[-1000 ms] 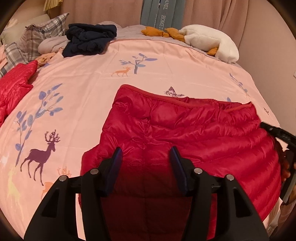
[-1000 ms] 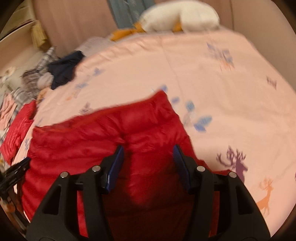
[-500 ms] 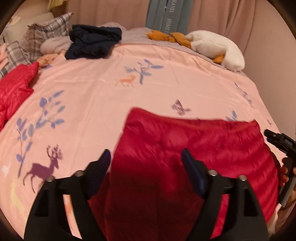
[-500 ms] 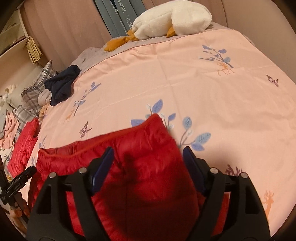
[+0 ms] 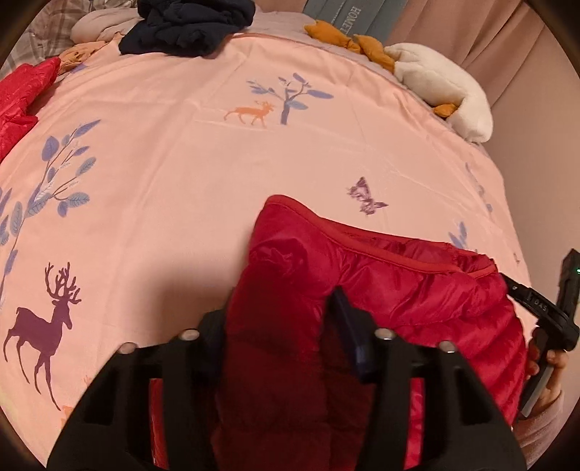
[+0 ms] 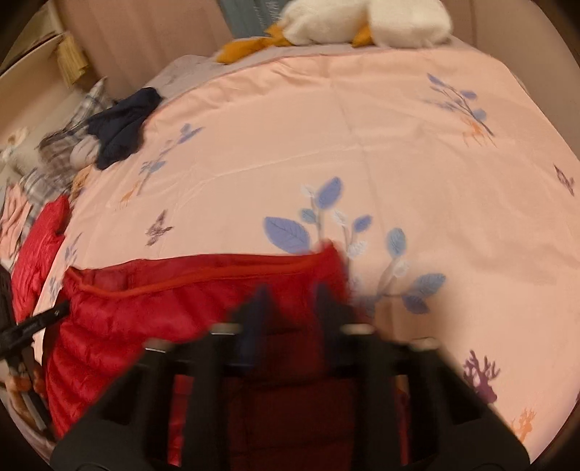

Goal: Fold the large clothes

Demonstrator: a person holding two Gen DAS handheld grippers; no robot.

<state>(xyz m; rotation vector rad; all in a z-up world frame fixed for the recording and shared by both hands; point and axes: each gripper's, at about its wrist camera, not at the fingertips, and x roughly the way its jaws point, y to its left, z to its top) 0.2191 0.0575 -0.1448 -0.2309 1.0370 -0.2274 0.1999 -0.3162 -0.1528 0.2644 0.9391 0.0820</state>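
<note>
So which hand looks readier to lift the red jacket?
Left, marginally. Left fingers just closed around a thick red jacket fold; right fingers also just closed on fabric, but blur hides their hold.

Bed with pink sheet (image 5: 203, 174) fills both views; print of deer, blue-leaf branches, a butterfly. Grey cover (image 5: 275, 30) shows at the far edge. Pinkish-beige curtains (image 5: 507, 40) behind the bed, plain beige wall (image 5: 543, 152) on the right in the left-wrist view. Blue-grey panel with white lettering (image 5: 362, 14) stands against the curtains. White plush toy with orange parts (image 5: 438, 83) at the far edge. Plaid pillows (image 6: 69, 145) at far left, dark navy clothes pile (image 5: 188, 25) beside them. Cream shelf unit (image 6: 32, 90) at left in the right-wrist view. Warm, dim indoor light; right-wrist view blurred.
</note>
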